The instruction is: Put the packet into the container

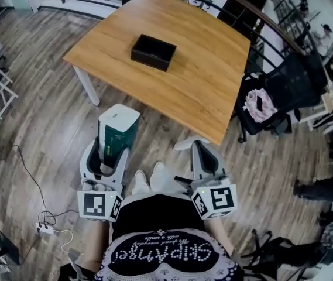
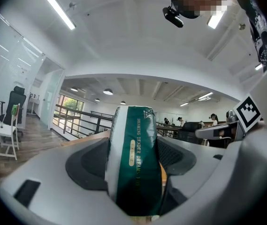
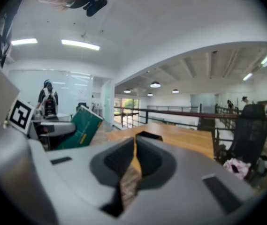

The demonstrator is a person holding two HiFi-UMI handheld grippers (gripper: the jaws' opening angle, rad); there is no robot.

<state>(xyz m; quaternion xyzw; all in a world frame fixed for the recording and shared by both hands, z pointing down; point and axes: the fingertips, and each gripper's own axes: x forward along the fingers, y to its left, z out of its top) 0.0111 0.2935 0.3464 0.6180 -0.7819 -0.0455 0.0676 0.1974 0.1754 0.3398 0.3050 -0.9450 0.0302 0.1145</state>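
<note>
While the green packet (image 1: 118, 129) is clamped by the left gripper (image 1: 112, 152), the right gripper (image 1: 201, 148) is closed. The black container (image 1: 153, 51) is set well apart on the wooden table (image 1: 213, 86).

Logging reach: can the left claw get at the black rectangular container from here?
Probably not yet. The left claw, shut on the green-and-white packet, hangs over wood-plank floor, short of the wooden table; the black rectangular container sits mid-table. Nothing blocks the way.

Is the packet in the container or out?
Out. The left gripper holds the packet over the floor, short of the table, where the black container sits apart.
</note>
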